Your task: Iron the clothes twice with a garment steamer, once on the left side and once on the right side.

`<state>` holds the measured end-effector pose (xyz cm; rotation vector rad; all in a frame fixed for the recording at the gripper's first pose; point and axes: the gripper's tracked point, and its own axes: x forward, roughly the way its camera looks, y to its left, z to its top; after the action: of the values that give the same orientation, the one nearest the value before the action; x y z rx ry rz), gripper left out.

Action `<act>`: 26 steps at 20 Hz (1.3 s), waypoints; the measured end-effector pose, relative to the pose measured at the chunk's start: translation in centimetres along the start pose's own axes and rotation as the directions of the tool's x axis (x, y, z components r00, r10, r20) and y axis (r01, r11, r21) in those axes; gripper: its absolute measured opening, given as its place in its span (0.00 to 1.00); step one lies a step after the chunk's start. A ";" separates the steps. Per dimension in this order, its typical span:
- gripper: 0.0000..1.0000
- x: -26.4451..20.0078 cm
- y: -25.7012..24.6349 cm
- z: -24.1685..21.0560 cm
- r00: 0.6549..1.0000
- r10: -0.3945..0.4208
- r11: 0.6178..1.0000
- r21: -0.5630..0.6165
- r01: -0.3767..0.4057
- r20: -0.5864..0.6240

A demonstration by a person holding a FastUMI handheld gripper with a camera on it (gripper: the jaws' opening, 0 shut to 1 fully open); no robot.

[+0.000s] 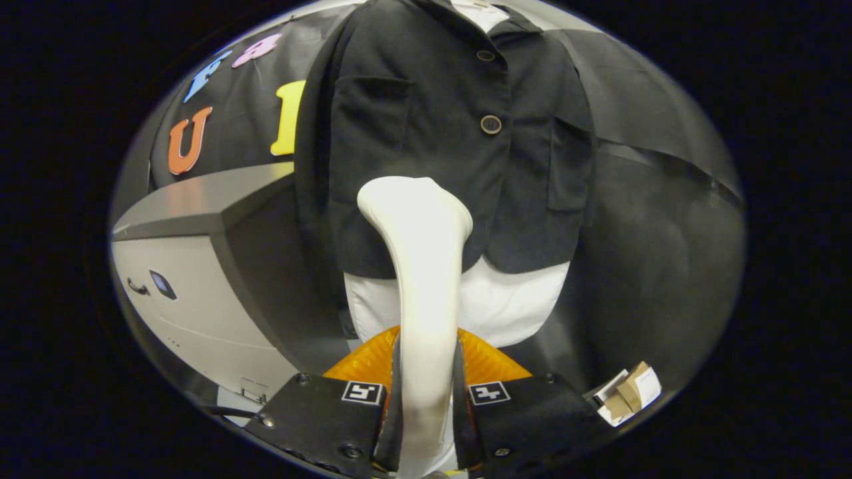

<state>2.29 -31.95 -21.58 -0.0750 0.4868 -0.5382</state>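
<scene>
Hand-held gripper (pixel 425 399) clamped on cream plastic garment steamer (pixel 418 266); just beyond, buttoned black short jacket (pixel 439 133) on white mannequin (pixel 499 306).

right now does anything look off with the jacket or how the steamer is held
Nothing stands out. The dark jacket hangs straight and buttoned on the white form. The gripper is shut on the steamer, whose head points at the jacket's lower front.

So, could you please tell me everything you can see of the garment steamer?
The garment steamer is a smooth, glossy cream-white plastic wand. Its slim handle is clamped between the gripper's jaws, and it widens into a flared head. It stands roughly upright, its head in front of the lower half of the black jacket; whether they touch is unclear.
</scene>
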 end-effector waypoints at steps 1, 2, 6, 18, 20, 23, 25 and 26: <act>0.34 0.1 0.3 -0.6 1.000 0.004 1.000 0.001 -0.004 -0.010; 0.34 0.3 0.5 -1.3 1.000 0.007 1.000 0.001 -0.007 -0.017; 0.34 0.3 0.8 -3.3 0.999 -0.002 1.000 0.006 0.002 -0.042; 0.34 -10.4 -7.5 7.2 0.979 -0.132 0.969 0.227 0.095 0.153; 0.34 -12.4 -10.4 11.2 0.961 -0.163 0.957 0.271 0.099 0.223; 0.34 -14.4 -14.3 18.1 0.905 -0.216 0.940 0.330 0.091 0.365; 0.34 -14.7 -16.8 23.2 0.858 -0.245 0.934 0.349 0.084 0.451; 0.34 -14.8 -18.0 25.3 0.838 -0.250 0.930 0.360 0.068 0.486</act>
<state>-5.59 -41.34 10.57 0.0596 -0.1565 -0.7304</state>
